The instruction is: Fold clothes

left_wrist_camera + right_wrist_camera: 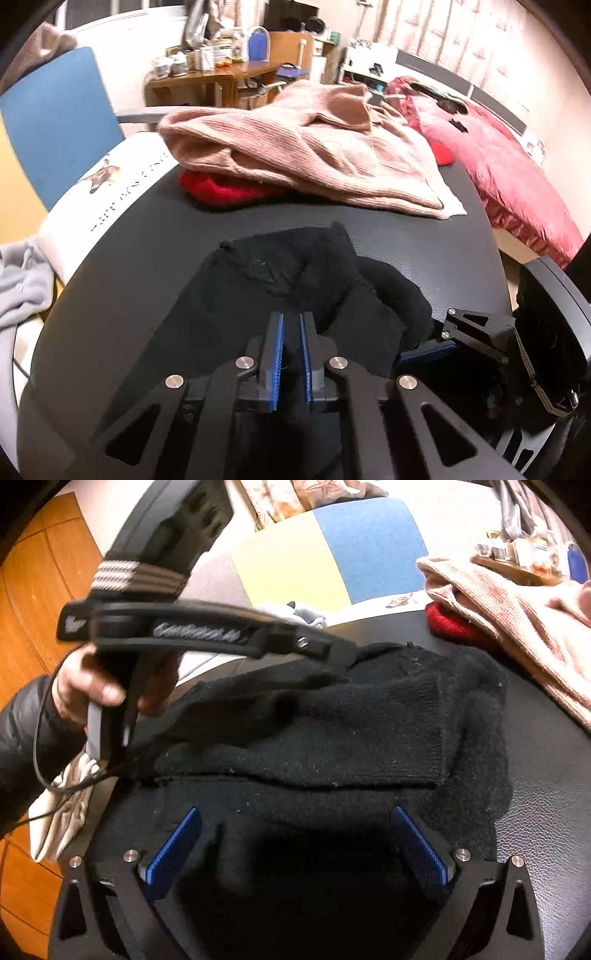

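— Where the black knit sweater [332,738] lies bunched on the dark leather-look worktop [424,236], what has the left gripper [291,332] got?
— Blue pads nearly together, a fold of the black knit pinched between them. Seen from the right wrist, its fingers reach into the sweater's upper left edge; a hand [92,690] in a dark puffy sleeve [22,738] holds the handle.

— And the right gripper [299,849]?
— Spread wide. Its two blue pads [173,849] stand far apart over the near part of the sweater, fabric under and between them, neither pad pressing on it. From the left wrist it shows at the right edge, beside the sweater.

— Other clothes?
— Pink ribbed sweater [314,155] heaped at the far side of the worktop, lying over a red knit garment [221,188]. Both well apart from the black one.

— Surroundings?
— Blue chair back [59,122] off the worktop's left side, a white printed cushion or bag [110,188] at that edge, grey cloth [22,280] lower left. Pink quilted bedcover [517,177] on a bed at right. Cluttered wooden desk [221,74] behind.
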Available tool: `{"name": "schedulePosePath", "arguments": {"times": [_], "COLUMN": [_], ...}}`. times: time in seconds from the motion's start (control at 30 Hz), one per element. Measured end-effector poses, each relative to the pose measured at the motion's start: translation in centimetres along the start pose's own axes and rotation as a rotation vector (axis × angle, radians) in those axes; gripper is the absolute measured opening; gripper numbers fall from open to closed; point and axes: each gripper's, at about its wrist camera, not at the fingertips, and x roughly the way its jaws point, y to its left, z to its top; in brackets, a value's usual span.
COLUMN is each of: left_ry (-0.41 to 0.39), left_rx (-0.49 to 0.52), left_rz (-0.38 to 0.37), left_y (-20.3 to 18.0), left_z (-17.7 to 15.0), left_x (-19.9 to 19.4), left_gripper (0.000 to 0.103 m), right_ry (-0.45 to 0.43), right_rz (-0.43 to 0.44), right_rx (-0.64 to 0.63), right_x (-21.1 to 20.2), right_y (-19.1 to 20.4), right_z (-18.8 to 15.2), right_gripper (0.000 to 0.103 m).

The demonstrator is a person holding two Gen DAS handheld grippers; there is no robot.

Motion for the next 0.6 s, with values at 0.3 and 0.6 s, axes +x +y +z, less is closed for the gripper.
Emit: {"name": "schedulePosePath", "arguments": {"times": [0.3, 0.6], "left_ry": [0.151, 0.149], "left_rx": [0.133, 0.133], "left_rz": [-0.144, -0.075], "left_y": [-1.0, -0.4], "left_z": [-0.2, -0.1], "left_x": [1.6, 3.1], "left_gripper": [0.038, 0.003], "right_ry": [-0.014, -0.007], "right_rz": [0.031, 0.003], "right_rx": [0.023, 0.002], "right_x": [-0.4, -0.3], "right_y": [-0.4, 0.1], "right_z": [0.0, 0.0], "right_gripper": [0.103, 0.103]}}
